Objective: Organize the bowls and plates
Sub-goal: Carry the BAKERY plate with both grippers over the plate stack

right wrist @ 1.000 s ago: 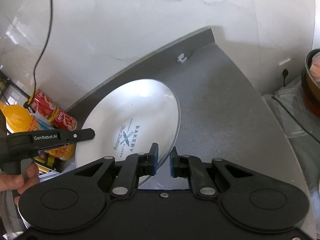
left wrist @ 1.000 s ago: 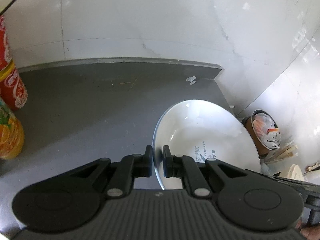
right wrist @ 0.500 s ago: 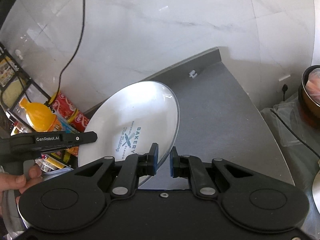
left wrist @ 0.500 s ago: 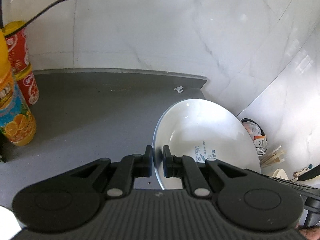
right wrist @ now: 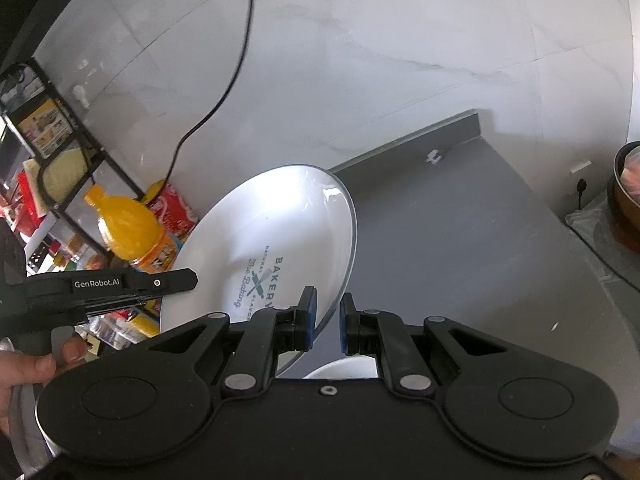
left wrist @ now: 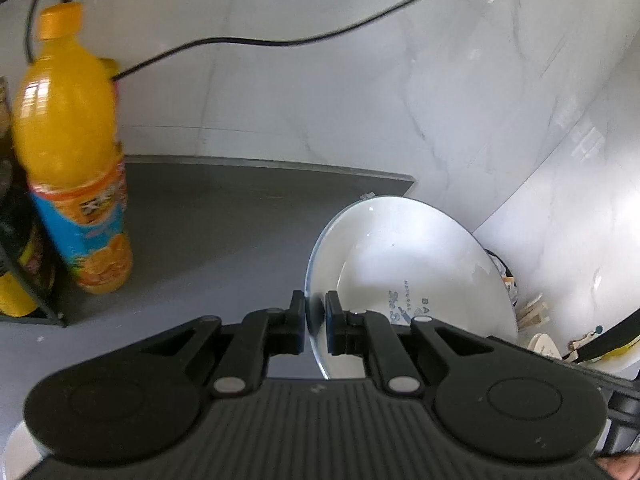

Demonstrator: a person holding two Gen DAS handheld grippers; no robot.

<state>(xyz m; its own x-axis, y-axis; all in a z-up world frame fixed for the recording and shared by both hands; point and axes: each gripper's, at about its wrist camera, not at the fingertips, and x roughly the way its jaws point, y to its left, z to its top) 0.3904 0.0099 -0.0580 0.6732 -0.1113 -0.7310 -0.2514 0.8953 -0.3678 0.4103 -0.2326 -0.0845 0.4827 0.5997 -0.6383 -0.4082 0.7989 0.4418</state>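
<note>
Left wrist view: left gripper [left wrist: 316, 326] clamped on the plate [left wrist: 412, 276] rim, plate tilted above the grey counter [left wrist: 224, 216]; a slip would likely drop it. Right wrist view: right gripper [right wrist: 327, 322] pinched the opposite rim; plate read "BAKERY", "The Baking"; left tool read "GenRobot.AI".

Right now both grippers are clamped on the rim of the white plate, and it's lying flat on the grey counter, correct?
Not quite. The left gripper and right gripper do each pinch the rim of the white plate, but it is not lying flat: the right wrist view shows it tilted steeply on edge, held up above the grey counter.
</note>
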